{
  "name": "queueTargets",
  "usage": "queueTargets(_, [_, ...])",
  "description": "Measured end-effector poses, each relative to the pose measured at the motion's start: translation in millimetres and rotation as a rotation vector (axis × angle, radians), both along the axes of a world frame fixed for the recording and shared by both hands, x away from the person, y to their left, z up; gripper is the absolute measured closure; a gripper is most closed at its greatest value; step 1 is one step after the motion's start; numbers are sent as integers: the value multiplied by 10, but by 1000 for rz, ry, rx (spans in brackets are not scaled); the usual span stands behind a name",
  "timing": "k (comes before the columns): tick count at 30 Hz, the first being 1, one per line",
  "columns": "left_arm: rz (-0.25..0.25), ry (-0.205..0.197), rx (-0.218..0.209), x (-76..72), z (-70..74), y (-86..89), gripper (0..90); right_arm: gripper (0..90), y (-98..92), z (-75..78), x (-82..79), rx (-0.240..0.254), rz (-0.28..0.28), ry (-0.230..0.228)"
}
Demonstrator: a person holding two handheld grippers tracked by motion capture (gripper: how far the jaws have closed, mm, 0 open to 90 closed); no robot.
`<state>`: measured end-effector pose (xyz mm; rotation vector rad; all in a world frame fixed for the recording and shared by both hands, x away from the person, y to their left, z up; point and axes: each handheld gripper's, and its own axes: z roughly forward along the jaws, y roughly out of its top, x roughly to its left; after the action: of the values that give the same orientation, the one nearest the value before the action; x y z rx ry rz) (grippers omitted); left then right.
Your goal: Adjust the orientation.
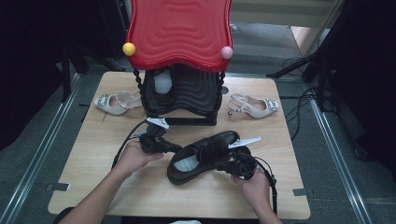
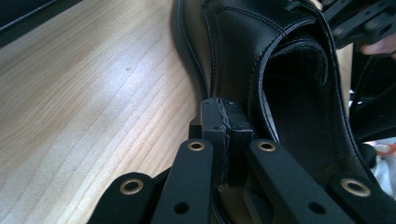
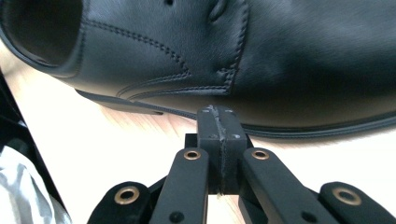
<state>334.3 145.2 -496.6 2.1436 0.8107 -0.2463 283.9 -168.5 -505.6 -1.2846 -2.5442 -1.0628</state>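
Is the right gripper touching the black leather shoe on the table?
Cannot tell. In the right gripper view the shut right gripper ends right at the black leather shoe's sole edge, with no clear gap or contact; in the high view the two overlap.

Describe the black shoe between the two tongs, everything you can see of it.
The black shoe is a smooth, slightly glossy, leather-looking lace-up with stitched seams, a dark sole rim and a pale insole. It rests sole down on the wooden table, toe pointing up and right in the high view, heel toward the person. The left tongs, shut with nothing between them, sit at its heel side. The right tongs, also shut and empty, point at the sole edge on its other side; actual contact cannot be told.
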Motion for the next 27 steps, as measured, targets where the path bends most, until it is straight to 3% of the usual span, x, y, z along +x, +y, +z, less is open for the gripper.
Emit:
queueTargets(6, [10,-3,-9,-38,-13,-17,900,900,30,-27,56,7,1,11])
queueTargets(8, [5,16,-18,-63,-23,-25,900,900,27,-20,56,3,-2,9])
queueTargets(15, [-45,23,-17,-198,-21,-122,900,900,-22,-10,90,-12,-40,3])
queueTargets(23, [-21,53,-54,-275,-58,-174,900,900,-67,-5,126,-2,-84,29])
queueTargets(27, [-41,70,-59,-326,-68,-247,900,900,-83,-2,142,-5,-100,25])
